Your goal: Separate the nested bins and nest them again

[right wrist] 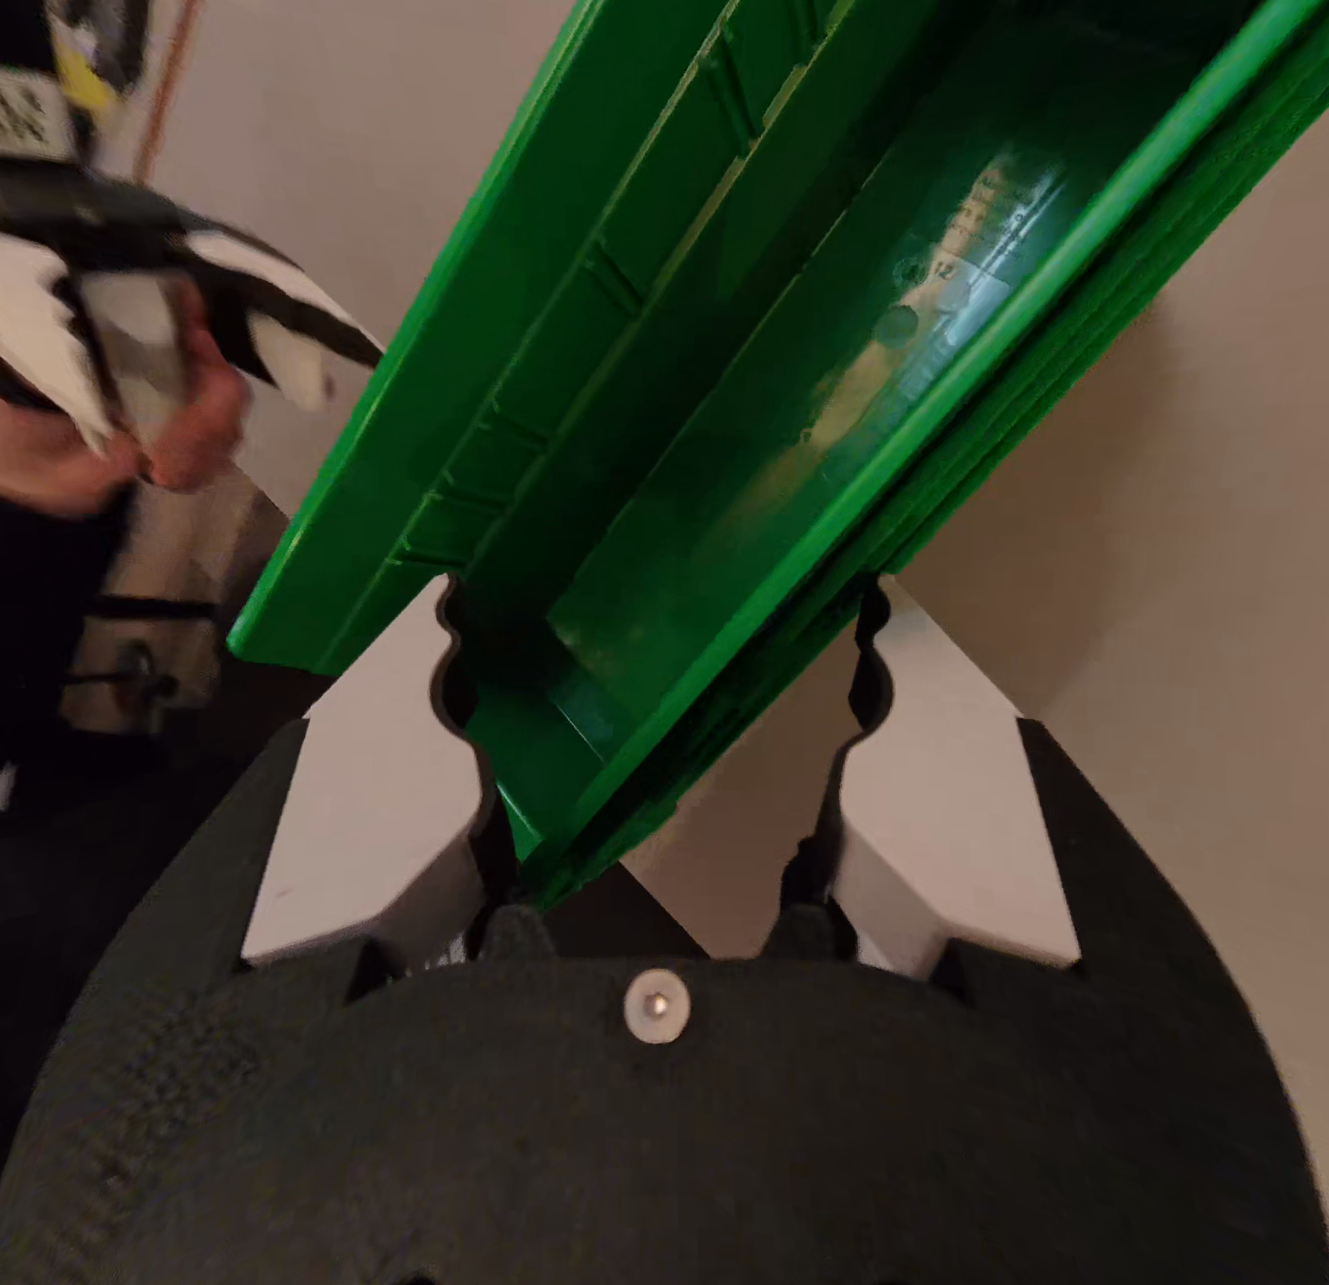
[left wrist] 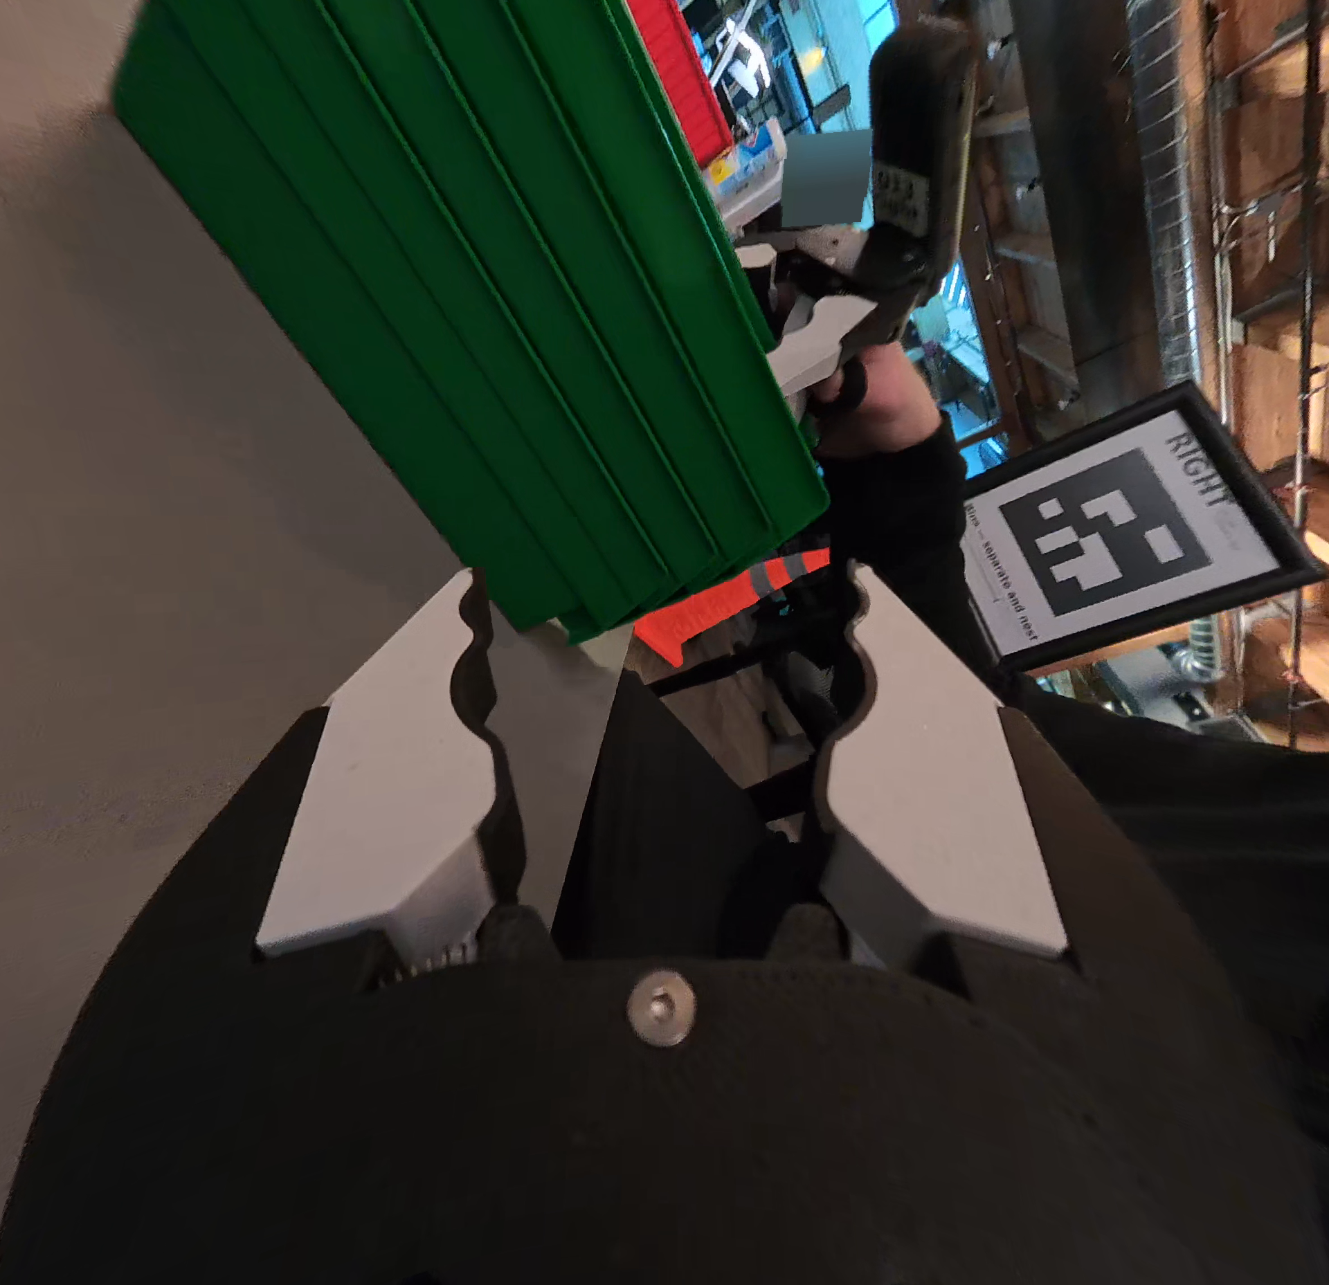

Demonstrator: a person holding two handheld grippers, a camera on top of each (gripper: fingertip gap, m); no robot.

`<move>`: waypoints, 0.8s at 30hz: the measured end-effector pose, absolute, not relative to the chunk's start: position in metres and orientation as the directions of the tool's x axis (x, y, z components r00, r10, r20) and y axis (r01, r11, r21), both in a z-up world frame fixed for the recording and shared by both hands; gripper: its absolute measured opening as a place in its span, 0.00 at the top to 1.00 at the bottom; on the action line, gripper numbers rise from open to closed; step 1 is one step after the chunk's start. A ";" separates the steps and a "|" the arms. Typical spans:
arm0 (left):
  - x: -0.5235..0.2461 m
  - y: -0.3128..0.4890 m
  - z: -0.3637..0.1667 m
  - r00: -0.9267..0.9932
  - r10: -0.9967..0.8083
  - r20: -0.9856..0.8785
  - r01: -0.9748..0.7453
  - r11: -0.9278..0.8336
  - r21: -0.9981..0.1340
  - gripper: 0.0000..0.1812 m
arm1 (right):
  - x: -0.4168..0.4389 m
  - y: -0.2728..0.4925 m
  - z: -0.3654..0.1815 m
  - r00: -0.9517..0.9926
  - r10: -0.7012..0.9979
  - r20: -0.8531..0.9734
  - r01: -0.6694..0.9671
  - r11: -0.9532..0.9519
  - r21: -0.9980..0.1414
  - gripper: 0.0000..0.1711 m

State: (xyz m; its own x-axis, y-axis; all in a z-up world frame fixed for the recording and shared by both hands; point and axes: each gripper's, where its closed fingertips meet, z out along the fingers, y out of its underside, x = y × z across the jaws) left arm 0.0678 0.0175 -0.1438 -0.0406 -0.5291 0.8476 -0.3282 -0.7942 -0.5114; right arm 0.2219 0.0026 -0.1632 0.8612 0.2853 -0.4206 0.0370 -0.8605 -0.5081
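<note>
While both tongs gape, green bins (left wrist: 460,273) block view; framed sign (left wrist: 1122,531), red bin (left wrist: 672,57) beyond.

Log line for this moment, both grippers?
left gripper: open, free | right gripper: open around green bins edge | bins: nested, tilted

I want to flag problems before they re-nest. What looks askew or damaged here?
The nested green bins are tilted rather than lying flat, one end lodged inside the open right hand-held gripper. The left hand-held gripper is open at their corner. No damage or spill shows.
</note>
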 end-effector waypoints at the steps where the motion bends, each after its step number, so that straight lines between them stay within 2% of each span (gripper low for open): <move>1: 0.073 0.012 -0.146 -0.040 -0.537 0.843 -0.342 -0.785 -0.517 0.48 | 0.212 0.006 -0.161 0.850 0.282 -0.445 0.007 -0.851 -0.525 0.36; 8: 0.069 0.008 -0.144 0.001 -0.579 0.815 -0.389 -0.751 -0.533 0.41 | 0.140 0.024 -0.155 0.776 0.371 -0.510 -0.025 -0.790 -0.613 0.26; 14: 0.017 0.057 -0.116 0.051 -0.582 0.812 -0.261 -0.792 -0.551 0.42 | 0.062 0.049 -0.149 0.700 0.430 -0.571 -0.060 -0.761 -0.646 0.23; 24: -0.058 0.109 -0.133 0.294 -0.591 0.751 -0.218 -0.806 -0.550 0.43 | -0.054 0.082 -0.147 0.642 0.543 -0.541 -0.006 -0.702 -0.712 0.10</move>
